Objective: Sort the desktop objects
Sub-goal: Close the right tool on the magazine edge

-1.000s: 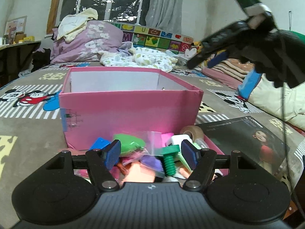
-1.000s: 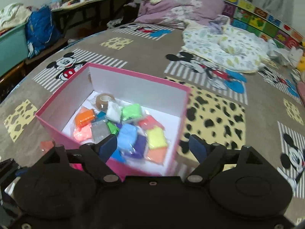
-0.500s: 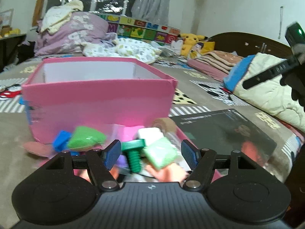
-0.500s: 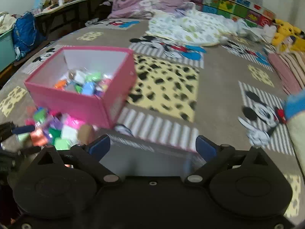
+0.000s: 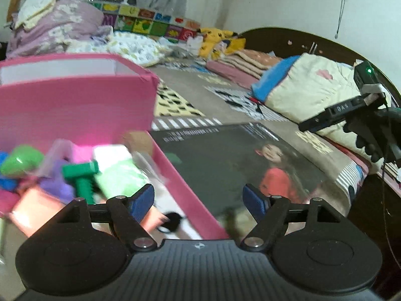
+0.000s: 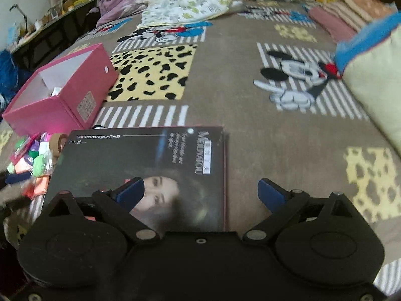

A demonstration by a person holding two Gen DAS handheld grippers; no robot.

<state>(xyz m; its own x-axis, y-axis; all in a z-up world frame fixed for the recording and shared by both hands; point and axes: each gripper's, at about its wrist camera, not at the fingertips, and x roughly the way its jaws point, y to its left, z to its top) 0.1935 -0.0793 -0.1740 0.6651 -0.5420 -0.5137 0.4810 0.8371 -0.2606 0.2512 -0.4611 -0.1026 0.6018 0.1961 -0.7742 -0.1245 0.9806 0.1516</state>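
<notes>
The dark magazine (image 6: 140,173) lies flat on the patterned bedspread (image 6: 275,125), cover up. In the right wrist view its long axis runs roughly left to right; the printed title sits near the right-hand short edge, and the woman's face on the cover lies toward the near edge, partly behind the gripper body. In the left wrist view the same magazine (image 5: 240,165) stretches away to the right, the figure in red facing up.

The right gripper (image 6: 200,194) hovers over the near right corner of the magazine, fingers spread wide with nothing between them: its left finger is above the cover, its right finger above bare bedspread. The left gripper (image 5: 198,200) is likewise spread and empty, poised over the edge of a shallow pink lid (image 5: 180,183) (the view here is motion-blurred).

To the magazine's left sits a heap of small objects: clay packets in several colours (image 6: 37,160), a green toy bolt (image 5: 81,178) with its head up and shank pointing toward the camera, and a brown tape roll (image 6: 58,141) just beside the magazine's far left corner. Behind them stands the pink box (image 6: 62,95), open at the top, well apart from the right gripper.

A cream pillow with a blue edge (image 6: 376,57) lies to the right, apart from the magazine. Folded bedding (image 5: 57,27) is piled at the far end.
</notes>
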